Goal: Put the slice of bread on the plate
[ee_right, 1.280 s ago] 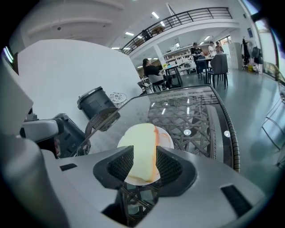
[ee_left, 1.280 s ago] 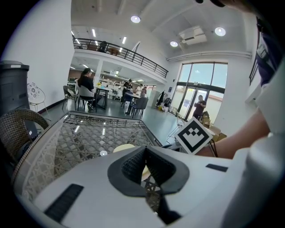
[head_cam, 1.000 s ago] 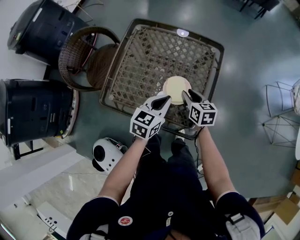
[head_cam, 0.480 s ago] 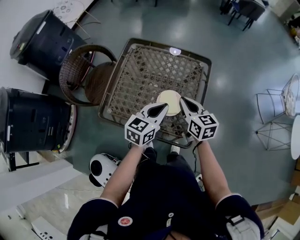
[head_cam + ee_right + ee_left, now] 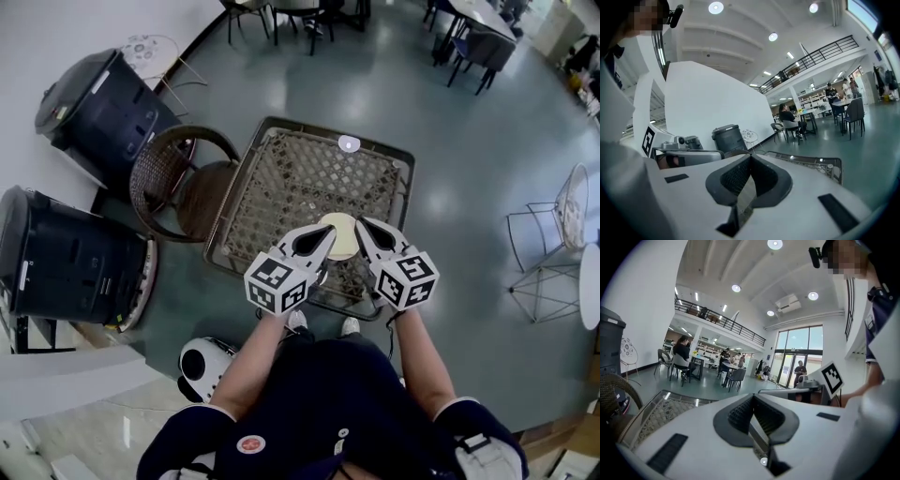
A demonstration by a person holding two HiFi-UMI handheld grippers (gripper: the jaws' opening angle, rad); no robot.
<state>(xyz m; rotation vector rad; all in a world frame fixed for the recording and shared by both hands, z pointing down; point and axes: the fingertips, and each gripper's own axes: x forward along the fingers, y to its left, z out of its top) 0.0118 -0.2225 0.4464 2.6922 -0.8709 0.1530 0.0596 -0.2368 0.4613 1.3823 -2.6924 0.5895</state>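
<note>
Plate (image 5: 343, 236) lies on the near side of the wicker worktop (image 5: 291, 183); whether bread is on it cannot be made out. Left gripper (image 5: 326, 234) and right gripper (image 5: 362, 226) hover above the plate, fingers pressed together, holding nothing.

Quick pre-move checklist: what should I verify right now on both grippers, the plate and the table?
1. Left gripper jaws together, nothing between them: ok.
2. Right gripper jaws together, nothing between them: ok.
3. Plate on the wicker table, near its front edge: ok.
4. Bread slice on the plate: cannot tell; the plate reads as one pale disc, and both gripper tips cover part of it.
5. Rest of the table free of obstacles: ok, apart from a small round thing at the far edge.
</note>
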